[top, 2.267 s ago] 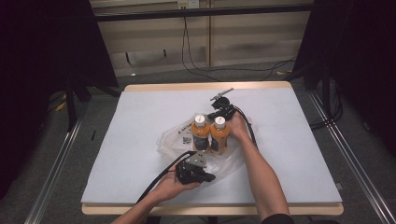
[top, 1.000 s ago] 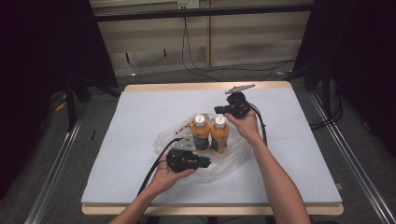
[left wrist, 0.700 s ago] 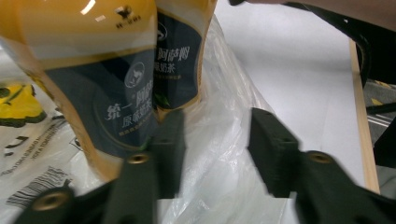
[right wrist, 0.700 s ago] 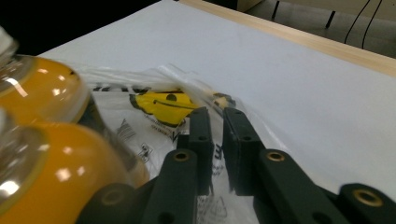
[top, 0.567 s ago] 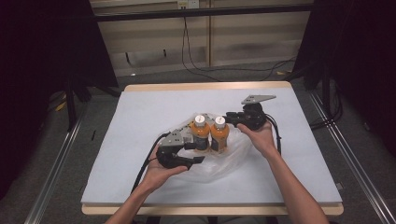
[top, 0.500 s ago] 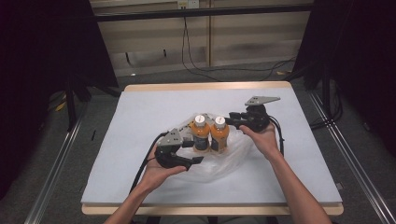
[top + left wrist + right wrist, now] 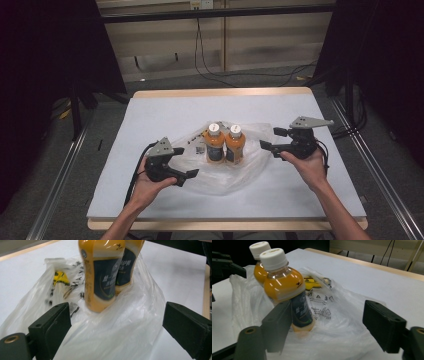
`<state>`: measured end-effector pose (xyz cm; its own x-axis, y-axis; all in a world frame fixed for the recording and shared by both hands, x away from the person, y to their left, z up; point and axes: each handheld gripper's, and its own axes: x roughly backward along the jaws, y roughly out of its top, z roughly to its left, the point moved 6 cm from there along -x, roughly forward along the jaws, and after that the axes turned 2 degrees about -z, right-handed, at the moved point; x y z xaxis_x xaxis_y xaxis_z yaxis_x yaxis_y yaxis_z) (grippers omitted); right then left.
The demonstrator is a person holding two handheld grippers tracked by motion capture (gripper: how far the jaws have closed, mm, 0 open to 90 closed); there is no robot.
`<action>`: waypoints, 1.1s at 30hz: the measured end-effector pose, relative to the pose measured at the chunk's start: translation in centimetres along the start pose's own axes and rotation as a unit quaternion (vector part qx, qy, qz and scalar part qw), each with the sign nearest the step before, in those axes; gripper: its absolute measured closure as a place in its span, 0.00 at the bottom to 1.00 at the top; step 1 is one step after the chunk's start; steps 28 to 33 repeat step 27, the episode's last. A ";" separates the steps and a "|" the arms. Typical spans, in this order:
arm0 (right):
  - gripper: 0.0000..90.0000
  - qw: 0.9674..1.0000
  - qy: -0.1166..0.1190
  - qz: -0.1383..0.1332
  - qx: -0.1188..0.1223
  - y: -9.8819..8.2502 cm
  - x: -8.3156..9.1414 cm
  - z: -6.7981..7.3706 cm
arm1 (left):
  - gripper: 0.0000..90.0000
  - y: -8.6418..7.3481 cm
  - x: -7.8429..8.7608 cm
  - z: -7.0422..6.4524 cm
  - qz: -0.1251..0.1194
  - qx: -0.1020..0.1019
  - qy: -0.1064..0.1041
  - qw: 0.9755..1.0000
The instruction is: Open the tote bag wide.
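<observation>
Bottle [image 7: 100, 277] caps — cut off above.

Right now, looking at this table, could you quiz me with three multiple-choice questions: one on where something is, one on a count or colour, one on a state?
1. Where do the bottles stand?
A. on the clear plastic bag
B. on the floor
C. at the table's far left corner

2. How many bottles are there, and what colour are their caps?
A. three, red
B. two, white
C. one, blue

3. How do the jaws of the left gripper and the right gripper stand?
A. both clamped on a bottle
B. one clamped on the bag
C. both open, holding nothing

Answers: 1 A, the bag spreads under and around the bottles at mid-table. 2 B, two orange bottles side by side, each with a white cap. 3 C, each gripper view shows its jaws wide apart, clear of bag and bottles.
</observation>
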<state>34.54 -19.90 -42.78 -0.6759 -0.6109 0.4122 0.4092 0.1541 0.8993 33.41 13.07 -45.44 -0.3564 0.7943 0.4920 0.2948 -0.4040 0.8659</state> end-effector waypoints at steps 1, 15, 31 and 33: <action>0.23 1.000 0.000 -0.001 -0.004 -0.2 0.4 0.1 | 0.09 -0.2 0.3 0.2 0.001 0.000 0.006 1.000; 0.16 0.999 -0.050 -0.007 -0.011 -3.2 4.8 0.3 | 0.03 -2.8 4.9 1.3 -0.023 0.029 0.064 0.997; 0.15 0.995 -0.089 -0.022 -0.042 -7.0 8.6 0.1 | 0.03 -6.1 8.1 2.3 -0.037 0.067 0.113 0.991; 0.15 0.995 -0.089 -0.022 -0.042 -7.0 8.6 0.1 | 0.03 -6.1 8.1 2.3 -0.037 0.067 0.113 0.991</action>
